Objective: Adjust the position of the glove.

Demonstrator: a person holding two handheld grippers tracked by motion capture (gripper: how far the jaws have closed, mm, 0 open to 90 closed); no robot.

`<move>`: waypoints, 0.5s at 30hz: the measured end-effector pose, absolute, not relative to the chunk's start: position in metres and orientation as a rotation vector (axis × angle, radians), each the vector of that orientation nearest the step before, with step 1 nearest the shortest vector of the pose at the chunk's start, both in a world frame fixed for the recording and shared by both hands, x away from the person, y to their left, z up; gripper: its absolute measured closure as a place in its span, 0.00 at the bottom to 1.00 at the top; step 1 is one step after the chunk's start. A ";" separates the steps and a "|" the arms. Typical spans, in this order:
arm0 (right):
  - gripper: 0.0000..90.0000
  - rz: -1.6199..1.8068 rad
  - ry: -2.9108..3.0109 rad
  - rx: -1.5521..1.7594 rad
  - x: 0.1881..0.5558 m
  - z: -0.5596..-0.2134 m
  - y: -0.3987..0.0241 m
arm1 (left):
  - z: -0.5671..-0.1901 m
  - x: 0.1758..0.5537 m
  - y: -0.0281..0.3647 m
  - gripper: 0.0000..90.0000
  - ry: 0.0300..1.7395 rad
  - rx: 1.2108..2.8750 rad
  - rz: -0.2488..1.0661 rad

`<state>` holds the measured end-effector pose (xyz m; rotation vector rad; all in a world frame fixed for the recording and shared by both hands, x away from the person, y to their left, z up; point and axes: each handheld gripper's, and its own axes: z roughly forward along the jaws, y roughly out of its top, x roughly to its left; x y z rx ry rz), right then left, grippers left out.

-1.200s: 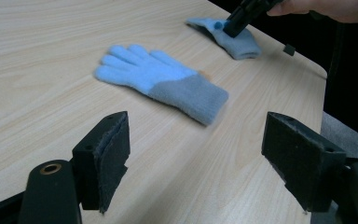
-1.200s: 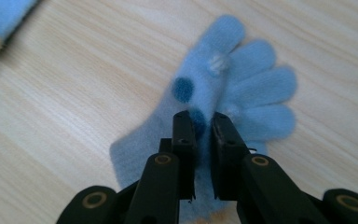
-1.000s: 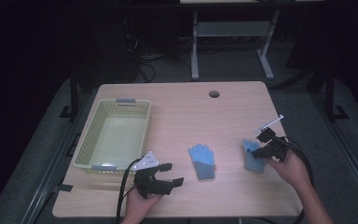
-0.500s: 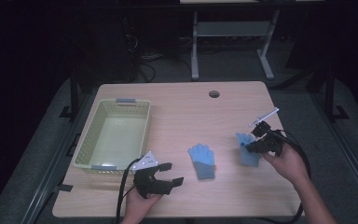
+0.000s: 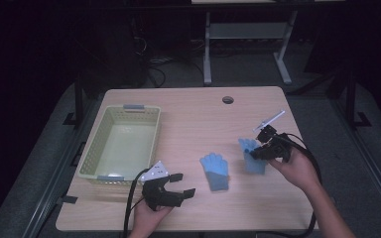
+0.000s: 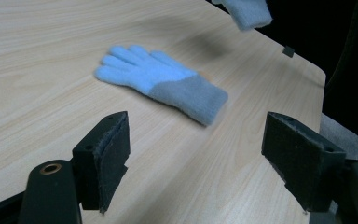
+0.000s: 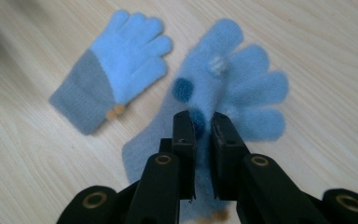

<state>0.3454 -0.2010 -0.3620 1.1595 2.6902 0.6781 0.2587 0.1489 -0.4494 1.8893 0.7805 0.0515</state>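
Note:
A light blue knit glove with a grey cuff (image 5: 215, 171) lies flat near the table's front middle; it is ahead of the jaws in the left gripper view (image 6: 161, 81). A second blue glove with dark dots (image 5: 253, 164) hangs a little above the table from my right gripper (image 5: 259, 152), whose jaws are shut on its palm (image 7: 200, 140). Its fingers spread beyond the jaws (image 7: 249, 88), and the flat glove (image 7: 116, 60) shows to their left. My left gripper (image 5: 183, 184) rests at the front edge, open and holding nothing (image 6: 200, 149).
A pale green plastic basket (image 5: 94, 148) stands on the left of the wooden table (image 5: 198, 114) with nothing in it. A round cable hole (image 5: 227, 99) sits near the far edge. Cables trail off the front from both grippers.
My right gripper has lifted the dotted glove off the table and carried it left, toward the flat glove. The left gripper has stayed where it was.

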 end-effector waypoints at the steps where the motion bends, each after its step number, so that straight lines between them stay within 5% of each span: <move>1: 0.91 0.675 2.699 1.144 0.346 -0.362 -0.196 | -0.449 0.258 0.149 0.26 0.778 1.889 0.054; 15: 0.91 0.712 2.774 1.008 0.346 -0.356 -0.155 | -0.449 0.259 0.148 0.26 0.772 1.897 0.053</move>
